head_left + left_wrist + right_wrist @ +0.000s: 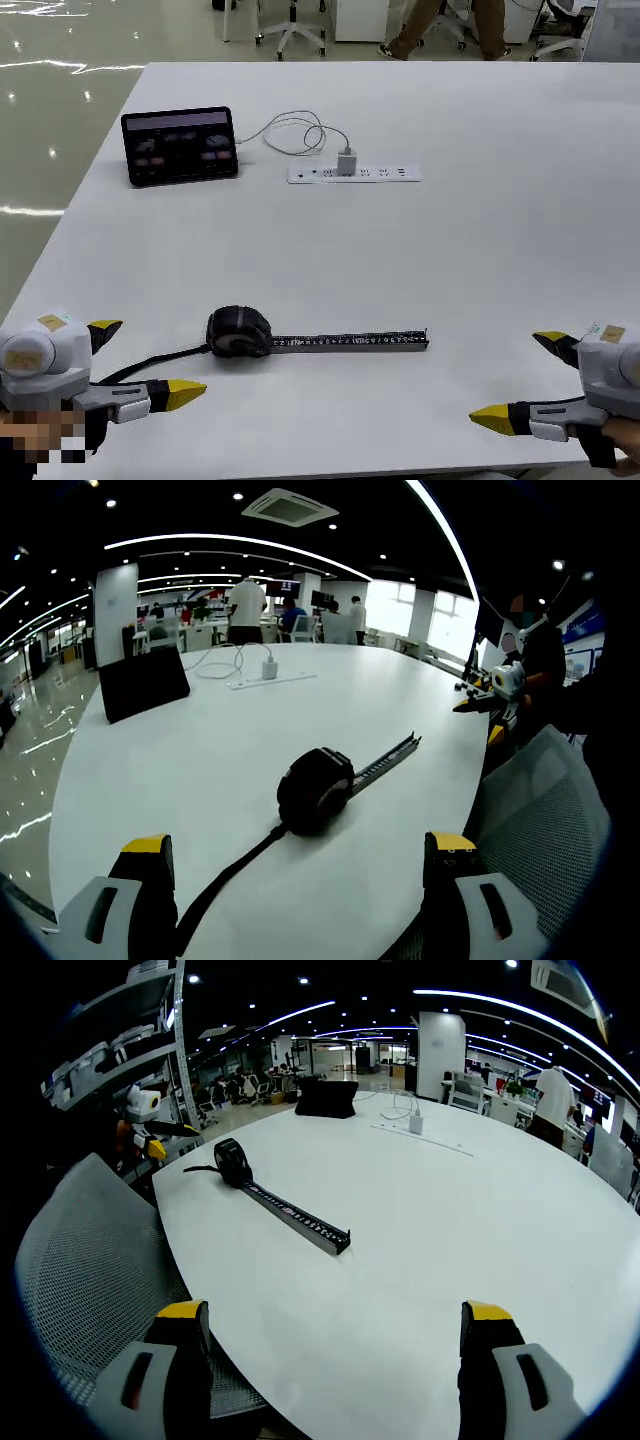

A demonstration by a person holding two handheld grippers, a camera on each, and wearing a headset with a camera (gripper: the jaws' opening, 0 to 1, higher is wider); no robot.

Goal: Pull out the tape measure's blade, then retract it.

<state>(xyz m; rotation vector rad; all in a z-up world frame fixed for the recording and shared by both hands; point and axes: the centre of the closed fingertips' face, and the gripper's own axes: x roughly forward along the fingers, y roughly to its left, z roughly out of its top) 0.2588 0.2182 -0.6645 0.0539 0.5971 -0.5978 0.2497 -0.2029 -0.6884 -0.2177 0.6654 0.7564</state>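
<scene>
While left tongs (162, 356) and right tongs (503, 375) gape empty, tape measure (238, 332) lies between, nearer left.

The right gripper (335, 1311) held its yellow-tipped jaws wide apart over the white table (480, 1220). Ahead lay the black tape measure (232, 1161), its blade (298, 1218) drawn out along the tabletop. The left gripper (150, 1128) hovered beyond it, above a grey mesh chair (90, 1270).

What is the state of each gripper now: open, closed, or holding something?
Left gripper: open, holding nothing.
Right gripper: open, holding nothing.
</scene>
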